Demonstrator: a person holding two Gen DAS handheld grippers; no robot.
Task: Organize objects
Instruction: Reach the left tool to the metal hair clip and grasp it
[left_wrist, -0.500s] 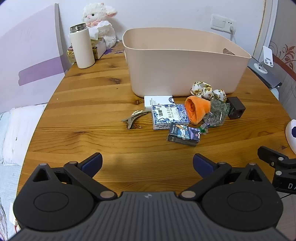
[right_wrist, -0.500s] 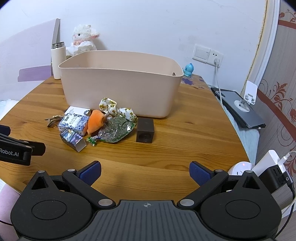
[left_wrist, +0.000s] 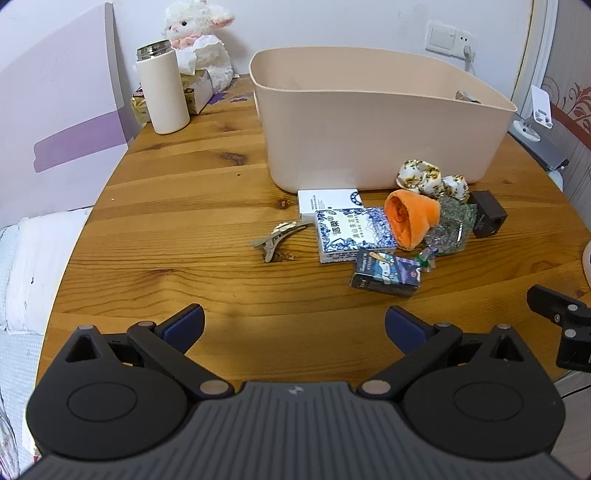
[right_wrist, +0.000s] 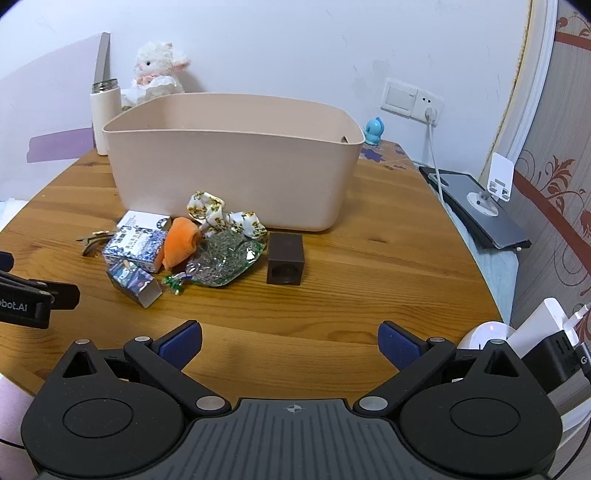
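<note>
We are holding the left gripper (left_wrist: 294, 321) and the right gripper (right_wrist: 290, 341) above the near edge of the surface (left_wrist: 184, 206), both with fingers wide and carrying nothing. The things to organize are lying in one heap just in front of the bin (left_wrist: 369, 122), toward the far edge: a clip (left_wrist: 277, 238), a white box (left_wrist: 328, 203), a blue box (left_wrist: 354, 232), a dark box (left_wrist: 386, 275), an orange roll (left_wrist: 410, 218), a foil bag (left_wrist: 450, 225), a floral cloth (left_wrist: 430, 179) and a black cube (left_wrist: 487, 218).

We are judging that the heap is the main risk. The pieces are touching and partly lying on each other, so closing on one could drag or push a neighbour. The foil bag looks thin and slippery, and the clip is lying flat, so the fingers could slide off it. The bin wall is high, so a low carry could hit its rim.

We are not seeing the bottom of the bin; only a small object near its far right corner is showing, and we cannot tell what it is. The white box is partly hidden under the blue box.
</note>
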